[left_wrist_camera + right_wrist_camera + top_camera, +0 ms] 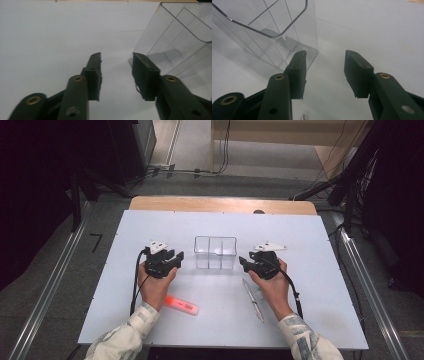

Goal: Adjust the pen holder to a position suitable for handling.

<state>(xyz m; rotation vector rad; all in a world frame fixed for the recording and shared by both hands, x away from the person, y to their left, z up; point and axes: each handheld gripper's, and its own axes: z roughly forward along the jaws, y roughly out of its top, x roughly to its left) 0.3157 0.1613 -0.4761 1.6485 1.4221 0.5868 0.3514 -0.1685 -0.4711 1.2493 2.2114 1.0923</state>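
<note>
Hands sit either side of a clear divided bin (215, 252) at the middle of the white desk (300, 235), and the work in hand looks like picking up the two loose items and dropping them into it. The left hand-held gripper (176, 257) hovers just left of the bin, jaws parted about halfway with nothing between them; in the left gripper view one jaw tip stands close to the bin wall (175, 37). The right hand-held gripper (244, 262) mirrors it on the other side, jaws likewise half open and empty, the bin's corner (287, 37) just beyond its jaw. An orange marker (181, 304) lies on the desk near the left wrist, and a slim pen (252, 299) lies beside the right hand. To do this well, I judge each hand should pull back from the bin, turn down over its own item and straddle it across the narrow side near the middle, so it does not tip when lifted. The pen is thin and flat on the desk, so the jaws need to come right down before closing, and each item should go into its own compartment
</note>
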